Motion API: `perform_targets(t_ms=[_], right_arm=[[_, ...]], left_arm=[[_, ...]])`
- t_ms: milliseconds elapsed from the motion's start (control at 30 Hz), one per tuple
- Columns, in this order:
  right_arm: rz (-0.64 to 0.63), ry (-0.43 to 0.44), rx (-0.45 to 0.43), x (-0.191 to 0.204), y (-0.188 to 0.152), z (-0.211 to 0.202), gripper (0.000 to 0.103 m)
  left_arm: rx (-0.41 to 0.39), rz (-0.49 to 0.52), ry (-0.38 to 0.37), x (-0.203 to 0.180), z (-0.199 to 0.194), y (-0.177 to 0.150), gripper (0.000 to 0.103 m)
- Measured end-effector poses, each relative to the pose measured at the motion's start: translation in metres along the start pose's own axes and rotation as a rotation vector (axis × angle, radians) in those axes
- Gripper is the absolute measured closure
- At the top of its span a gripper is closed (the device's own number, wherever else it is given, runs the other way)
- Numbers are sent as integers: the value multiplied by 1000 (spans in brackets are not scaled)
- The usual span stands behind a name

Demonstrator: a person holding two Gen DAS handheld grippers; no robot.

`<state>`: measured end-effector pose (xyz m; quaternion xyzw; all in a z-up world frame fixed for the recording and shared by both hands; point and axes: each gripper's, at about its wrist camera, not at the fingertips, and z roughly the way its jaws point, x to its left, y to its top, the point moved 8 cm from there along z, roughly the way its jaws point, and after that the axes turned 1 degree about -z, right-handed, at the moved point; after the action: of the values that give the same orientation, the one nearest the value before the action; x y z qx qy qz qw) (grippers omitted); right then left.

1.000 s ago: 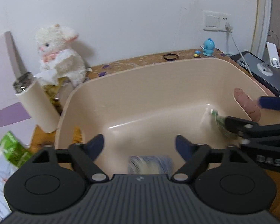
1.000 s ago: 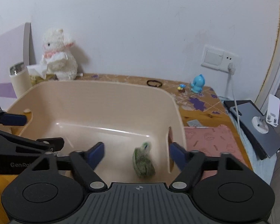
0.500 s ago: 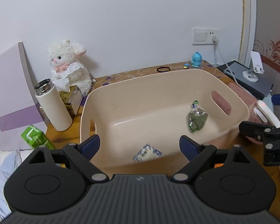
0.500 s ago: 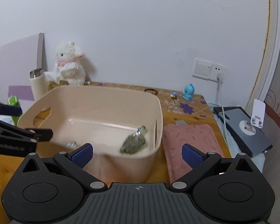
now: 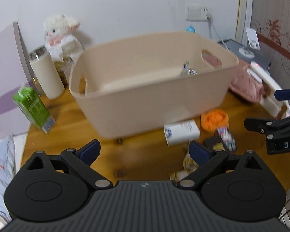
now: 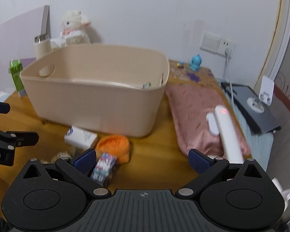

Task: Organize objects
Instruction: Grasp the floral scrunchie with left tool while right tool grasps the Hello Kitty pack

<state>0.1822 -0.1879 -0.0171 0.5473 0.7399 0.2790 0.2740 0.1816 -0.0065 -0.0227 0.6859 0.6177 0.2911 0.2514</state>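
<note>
A beige plastic bin [image 5: 150,104] [image 6: 98,108] stands on the wooden table, with small packets inside. In front of it lie a white box [image 5: 181,132] [image 6: 80,137], an orange cloth item [image 5: 214,119] [image 6: 115,145], a small patterned box [image 5: 226,138] [image 6: 104,169] and other small items. My left gripper [image 5: 145,151] is open and empty, held above the table in front of the bin. My right gripper [image 6: 142,159] is open and empty, above the table near the patterned box. Each gripper shows at the edge of the other's view.
A white thermos [image 5: 46,73], a green carton [image 5: 33,110] and a white plush rabbit [image 5: 60,32] stand left of the bin. A pink pouch [image 6: 201,114] with a white device [image 6: 226,131] lies to the right. A dark tablet [image 6: 255,108] lies at the far right.
Both grippers have pulled back and away from the bin, having left a green packet and a small packet inside. The loose items on the table in front of the bin have come into view.
</note>
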Motion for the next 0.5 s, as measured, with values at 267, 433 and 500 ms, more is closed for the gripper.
perform_targets(t_ms=[267, 433, 500], right_arm=[[-6, 40, 57, 14, -29, 17, 0], [14, 63, 74, 21, -32, 32, 0], [12, 59, 80, 24, -32, 39, 0]], left_arm=[[97, -2, -63, -6, 22, -33, 4], [140, 39, -78, -13, 34, -45, 4], [154, 52, -59, -14, 38, -47, 5]])
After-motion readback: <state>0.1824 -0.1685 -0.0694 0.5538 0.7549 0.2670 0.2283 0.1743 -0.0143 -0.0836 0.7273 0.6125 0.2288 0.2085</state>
